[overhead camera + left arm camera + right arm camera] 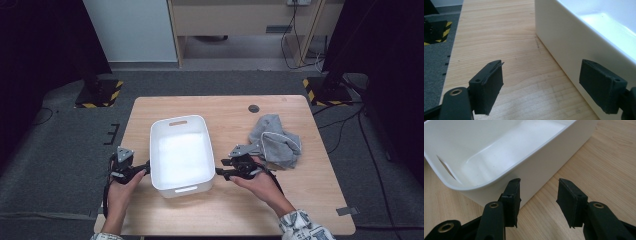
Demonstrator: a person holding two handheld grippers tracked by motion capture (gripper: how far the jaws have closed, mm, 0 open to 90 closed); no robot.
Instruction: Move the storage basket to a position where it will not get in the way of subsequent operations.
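Grey carpet ran round a pale wooden table (230, 107) set mid-frame in the high view, with dark curtains at both edges and two yellow-and-black striped stand bases (98, 93) on the floor beyond the far corners.

White plastic bin (181, 154) stood left of centre on the table, long side running away from the person, slot handles at near and far ends, nothing inside. Crumpled grey garment (276, 140) with pale piping lay right of centre, well apart from the bin. Small dark round plug (253, 108) was set in the tabletop above the garment.

Left gripper (141, 168) sat at the lower left, held in the person's left hand (121, 189), jaws aimed at the bin's left wall near its front corner. In the left gripper view the jaws stood wide apart with bare wood between them; the right jaw was up against the bin wall (564, 37), contact not certain.

Right gripper (223, 167) sat just right of the bin's near right corner, held in the right hand (257, 182), patterned sleeve (305, 227) at the bottom edge. In the right gripper view the jaws stood moderately apart, gripping nothing; the left jaw overlapped the bin's outer wall (541, 162), the right one was over bare table. The garment lay just behind this hand.
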